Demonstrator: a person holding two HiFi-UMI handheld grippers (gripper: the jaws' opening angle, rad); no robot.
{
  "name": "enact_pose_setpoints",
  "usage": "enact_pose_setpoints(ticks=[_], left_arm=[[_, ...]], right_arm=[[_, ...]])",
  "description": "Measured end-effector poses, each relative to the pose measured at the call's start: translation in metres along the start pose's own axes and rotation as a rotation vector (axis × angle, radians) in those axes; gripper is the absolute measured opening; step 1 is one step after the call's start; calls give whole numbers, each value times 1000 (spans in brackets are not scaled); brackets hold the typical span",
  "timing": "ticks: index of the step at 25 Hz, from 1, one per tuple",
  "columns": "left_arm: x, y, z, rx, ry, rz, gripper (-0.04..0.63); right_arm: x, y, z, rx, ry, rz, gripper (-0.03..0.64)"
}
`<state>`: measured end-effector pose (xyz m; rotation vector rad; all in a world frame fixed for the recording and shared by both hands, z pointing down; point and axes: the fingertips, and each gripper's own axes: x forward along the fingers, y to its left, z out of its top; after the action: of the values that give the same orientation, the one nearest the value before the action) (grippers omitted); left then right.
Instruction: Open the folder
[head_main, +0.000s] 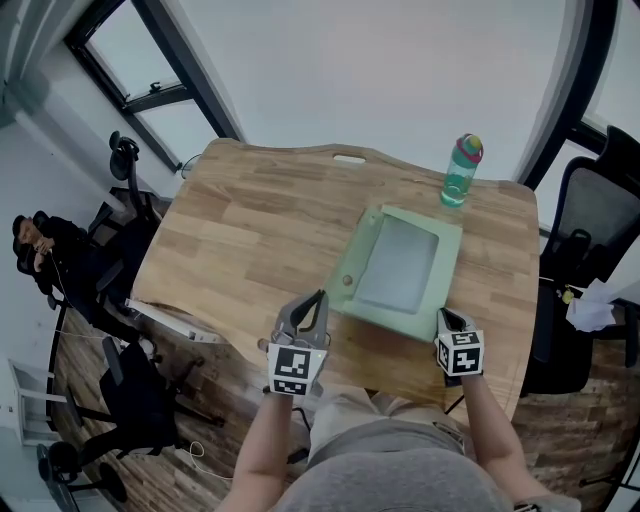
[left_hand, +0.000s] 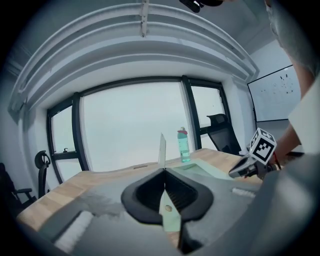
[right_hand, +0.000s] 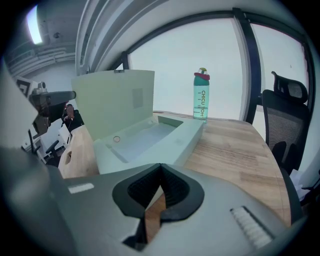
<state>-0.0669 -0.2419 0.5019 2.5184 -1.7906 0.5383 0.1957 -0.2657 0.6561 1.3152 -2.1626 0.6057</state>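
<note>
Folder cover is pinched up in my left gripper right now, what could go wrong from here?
1. The left gripper grips only the thin edge of the cover, so it could slip out and fall shut.
2. The right gripper is shut beside the folder base; I cannot tell whether it presses on it, so the base may lift or slide.
3. The water bottle stands just beyond the folder and could tip if the folder is shoved.

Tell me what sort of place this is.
Probably an office: a light wooden desk with a cable slot, a black mesh office chair beside it, and a wall whiteboard.
</note>
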Motion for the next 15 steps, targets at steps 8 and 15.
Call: enact_pose_setpoints(ticks=[8,15], left_arm=[[-3,59,-17,-178,-23,112,8],[0,105,-51,-275,21,244,22]], right_arm=[[-1,1,-1,19,16,-8,3],[0,1,1,41,29,-21,3]])
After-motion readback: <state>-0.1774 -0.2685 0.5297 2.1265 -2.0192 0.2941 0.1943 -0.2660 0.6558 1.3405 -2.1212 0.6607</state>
